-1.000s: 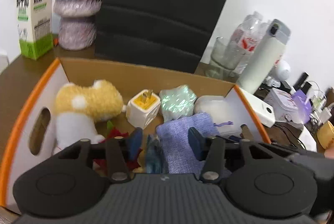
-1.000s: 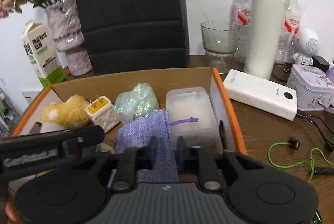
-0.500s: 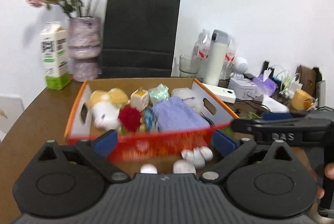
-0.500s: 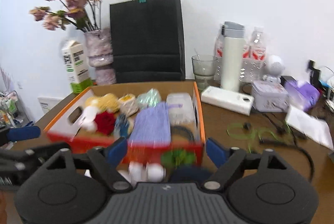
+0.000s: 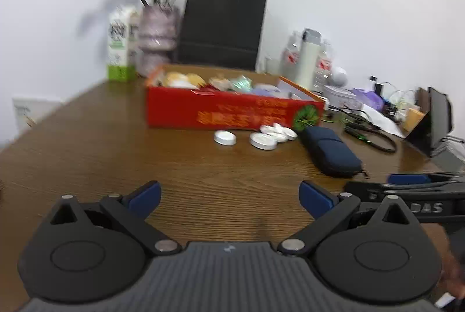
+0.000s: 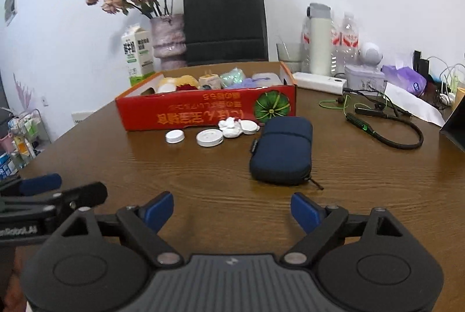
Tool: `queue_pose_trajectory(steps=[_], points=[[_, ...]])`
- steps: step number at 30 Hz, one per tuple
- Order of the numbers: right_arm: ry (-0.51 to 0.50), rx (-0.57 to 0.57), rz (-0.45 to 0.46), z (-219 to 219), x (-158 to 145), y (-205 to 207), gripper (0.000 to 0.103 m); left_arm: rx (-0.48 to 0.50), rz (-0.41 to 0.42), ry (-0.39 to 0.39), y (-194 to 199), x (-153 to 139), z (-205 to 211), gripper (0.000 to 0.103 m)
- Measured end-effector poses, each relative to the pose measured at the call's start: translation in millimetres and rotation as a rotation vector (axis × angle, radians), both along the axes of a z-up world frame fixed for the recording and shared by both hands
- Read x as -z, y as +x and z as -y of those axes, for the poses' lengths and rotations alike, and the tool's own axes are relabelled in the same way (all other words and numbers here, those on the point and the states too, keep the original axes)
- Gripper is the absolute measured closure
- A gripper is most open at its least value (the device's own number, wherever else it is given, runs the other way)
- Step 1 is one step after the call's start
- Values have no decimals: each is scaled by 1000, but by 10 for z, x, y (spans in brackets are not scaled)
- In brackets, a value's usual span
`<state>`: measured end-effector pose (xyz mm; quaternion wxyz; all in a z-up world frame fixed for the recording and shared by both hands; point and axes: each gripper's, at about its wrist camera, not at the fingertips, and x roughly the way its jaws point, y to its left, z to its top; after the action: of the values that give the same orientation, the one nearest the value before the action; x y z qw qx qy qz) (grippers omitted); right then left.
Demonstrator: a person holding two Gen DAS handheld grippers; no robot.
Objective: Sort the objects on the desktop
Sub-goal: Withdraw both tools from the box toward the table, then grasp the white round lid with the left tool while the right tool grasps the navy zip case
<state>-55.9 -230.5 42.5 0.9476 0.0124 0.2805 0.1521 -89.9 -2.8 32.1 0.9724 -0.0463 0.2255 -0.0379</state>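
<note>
The red cardboard box [image 6: 209, 111] sits toward the far side of the brown wooden counter [image 6: 203, 181], packed with small things: a yellow plush toy [image 6: 177, 81], a glittery green packet [image 6: 232, 76] and a lilac cloth pouch [image 6: 252, 82] show above its front wall. Just in front of the box lie several white round lids [image 6: 209, 136], two apart on the left and the rest bunched together, possibly overlapping, though the blur in the left wrist view makes that hard to judge. Beside the lids, to the right, a dark blue zip case [image 6: 281, 150] lies flat on the counter, near the box's front corner.

The left gripper [image 5: 229, 195] hangs above bare wood near the front of the counter, its blue-tipped jaws spread wide with nothing between them. The right gripper [image 6: 232, 209] is likewise spread wide and holds nothing, and the zip case lies just beyond its fingertips.

Behind the box stand a milk carton [image 6: 138, 56], a vase of pink flowers [image 6: 168, 41] and a black paper bag [image 6: 225, 21]. A white thermos [image 6: 319, 41] stands to the right of the bag.
</note>
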Motion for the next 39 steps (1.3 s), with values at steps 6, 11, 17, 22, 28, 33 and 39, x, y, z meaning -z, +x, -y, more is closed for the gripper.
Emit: queue_pose_trajectory(steps=[6, 11, 17, 22, 28, 33, 39], points=[[38, -10, -31, 2, 107, -120, 12, -41, -9, -28, -99, 71, -12, 0], [52, 21, -46, 43, 157, -97, 12, -13, -34, 10, -57, 119, 70, 0], [50, 36, -21, 67, 161, -115, 12, -32, -77, 12, -6, 203, 69, 0], [48, 31, -15, 69, 135, -77, 12, -22, -76, 16, 40, 178, 63, 0], [37, 35, -15, 59, 62, 166, 12, 17, -94, 30, 312, 84, 54, 0], [-8, 87, -16, 55, 6, 607, 12, 25, -46, 69, 802, -41, 81, 1], [-14, 161, -98, 67, 123, 1232, 12, 61, -118, 55, 1527, -5, 77, 27]])
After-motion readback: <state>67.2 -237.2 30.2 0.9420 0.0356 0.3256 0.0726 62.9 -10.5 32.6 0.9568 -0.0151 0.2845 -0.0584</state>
